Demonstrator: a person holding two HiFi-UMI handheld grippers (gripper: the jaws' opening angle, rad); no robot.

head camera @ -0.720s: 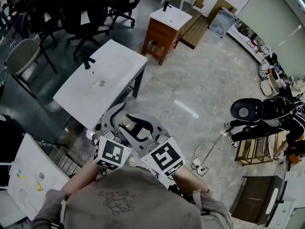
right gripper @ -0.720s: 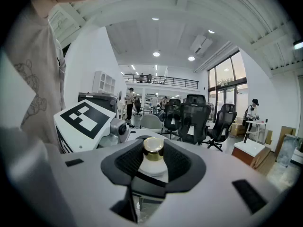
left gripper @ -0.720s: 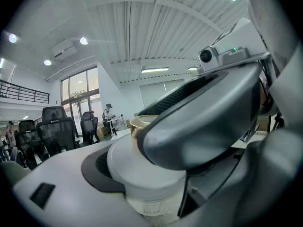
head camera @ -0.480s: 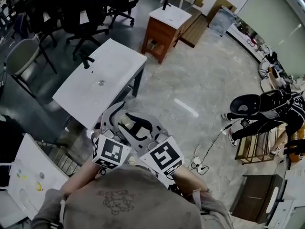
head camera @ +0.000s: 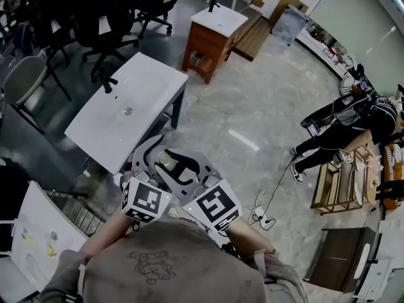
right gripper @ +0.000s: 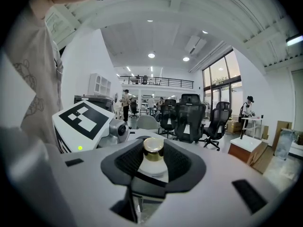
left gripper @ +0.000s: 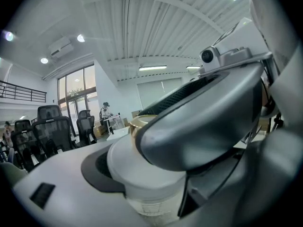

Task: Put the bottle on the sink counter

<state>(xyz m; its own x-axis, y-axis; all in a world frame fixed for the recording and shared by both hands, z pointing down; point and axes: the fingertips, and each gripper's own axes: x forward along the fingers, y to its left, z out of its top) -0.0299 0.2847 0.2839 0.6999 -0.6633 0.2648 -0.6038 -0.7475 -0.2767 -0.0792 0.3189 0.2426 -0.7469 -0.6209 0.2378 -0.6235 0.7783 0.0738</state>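
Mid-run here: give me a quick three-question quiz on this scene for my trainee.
1. Short answer: what stands between the right gripper's jaws?
2. Pick one: the bottle's cap is A gold, B red, C blue.
3. True or false: the bottle already stands on the sink counter.

Key: 1 the bottle; 2 A; 3 false, it is held in the grippers, off the sink counter.

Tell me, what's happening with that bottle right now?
Right gripper shut on bottle. Left gripper wide around its body, grip unclear. Sink counter ahead, nothing blocking.
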